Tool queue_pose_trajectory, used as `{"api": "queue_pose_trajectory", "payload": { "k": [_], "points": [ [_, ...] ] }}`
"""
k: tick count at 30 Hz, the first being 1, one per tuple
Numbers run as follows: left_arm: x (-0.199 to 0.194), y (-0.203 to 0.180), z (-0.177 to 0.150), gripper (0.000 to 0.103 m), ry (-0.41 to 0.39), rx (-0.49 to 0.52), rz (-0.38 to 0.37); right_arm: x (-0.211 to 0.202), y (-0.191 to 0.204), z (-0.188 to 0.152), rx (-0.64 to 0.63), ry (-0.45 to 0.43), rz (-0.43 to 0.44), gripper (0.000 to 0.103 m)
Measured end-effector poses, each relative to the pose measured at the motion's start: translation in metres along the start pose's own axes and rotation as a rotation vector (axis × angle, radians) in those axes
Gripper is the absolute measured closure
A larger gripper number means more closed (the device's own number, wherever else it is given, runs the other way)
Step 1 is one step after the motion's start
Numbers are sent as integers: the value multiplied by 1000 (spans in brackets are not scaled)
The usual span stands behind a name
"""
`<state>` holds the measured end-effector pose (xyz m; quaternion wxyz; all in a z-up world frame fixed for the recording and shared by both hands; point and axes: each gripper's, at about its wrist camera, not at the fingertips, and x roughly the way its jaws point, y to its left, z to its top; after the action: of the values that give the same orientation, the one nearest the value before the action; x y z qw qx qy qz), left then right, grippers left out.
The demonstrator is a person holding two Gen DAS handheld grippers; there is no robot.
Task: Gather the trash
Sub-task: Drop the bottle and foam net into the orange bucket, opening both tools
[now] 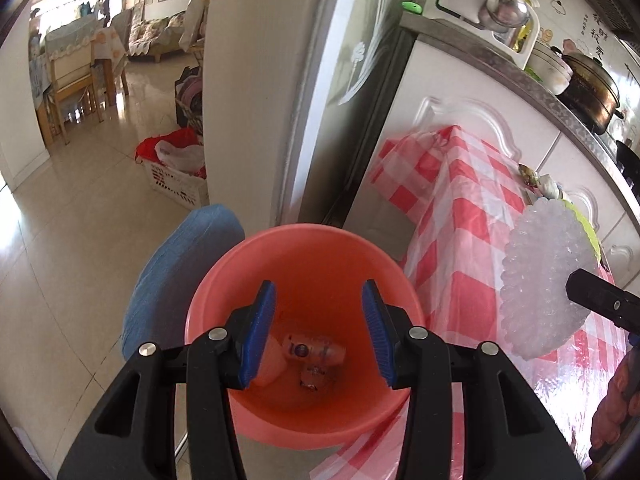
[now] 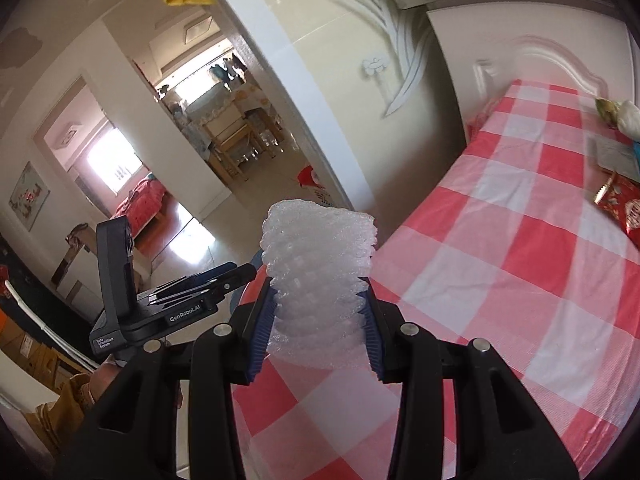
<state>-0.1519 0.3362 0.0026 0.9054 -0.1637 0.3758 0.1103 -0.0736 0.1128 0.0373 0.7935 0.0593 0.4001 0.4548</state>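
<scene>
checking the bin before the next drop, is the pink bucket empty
No, the pink bucket already holds a small printed bottle and a couple of other scraps at its bottom.

The red snack packet (image 2: 622, 208) runs off the right edge of the right wrist view, so its label can't be read. In the left wrist view the stuff at the bottom of the pink bucket (image 1: 224, 280) is partly behind the blue fingers (image 1: 256, 336) and too small to identify. The foam net (image 2: 320, 272) hides the worktop (image 2: 520, 240) edge behind it.
</scene>
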Motion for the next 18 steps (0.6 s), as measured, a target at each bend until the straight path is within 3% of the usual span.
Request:
{"api": "queue_pose_trajectory", "payload": {
  "k": [10,18],
  "points": [
    [4,22,-11,57,11,-47,-4,47,32,9,-95,89,15,60],
    [6,39,-20,57,23,-83,7,85,47,5,-144,157,7,50]
  ]
}}
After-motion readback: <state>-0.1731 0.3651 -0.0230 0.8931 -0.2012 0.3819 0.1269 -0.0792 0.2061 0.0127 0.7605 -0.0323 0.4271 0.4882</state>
